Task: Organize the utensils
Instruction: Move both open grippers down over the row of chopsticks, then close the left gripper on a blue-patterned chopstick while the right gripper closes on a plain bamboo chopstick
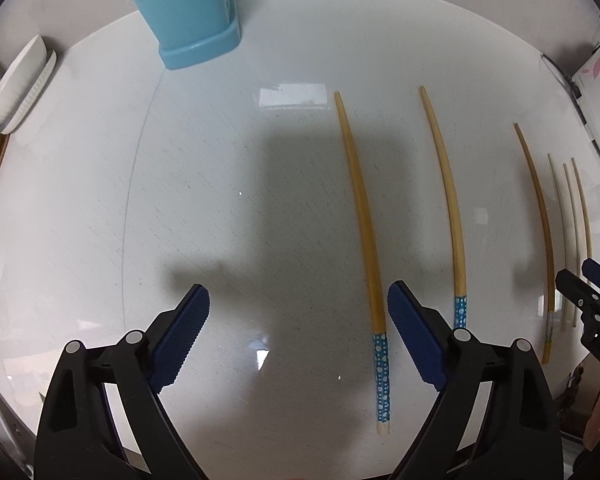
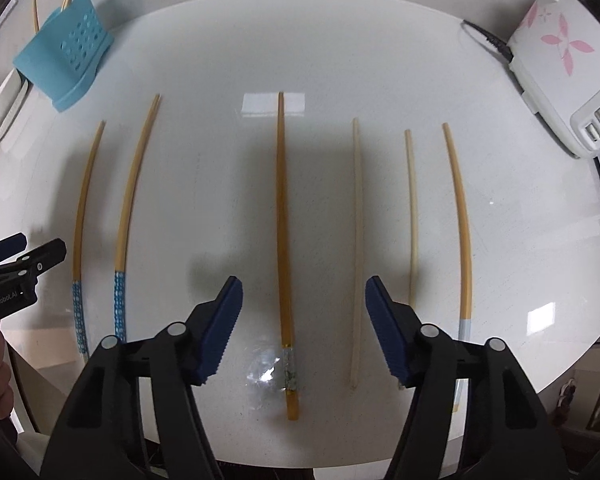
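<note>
Chopsticks [image 2: 284, 216], slender, tan, pattern-tipped

White round table [image 2: 220, 60], white flower-patterned appliance [image 2: 556, 52] at its right edge, stacked white dishes [image 1: 18, 84] left.

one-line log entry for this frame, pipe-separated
phase: pre-grasp | left hand-held gripper: open, empty | right hand-held gripper: open, straddling dark chopstick | six chopsticks flat on table | blue holder: upright, far left
</note>
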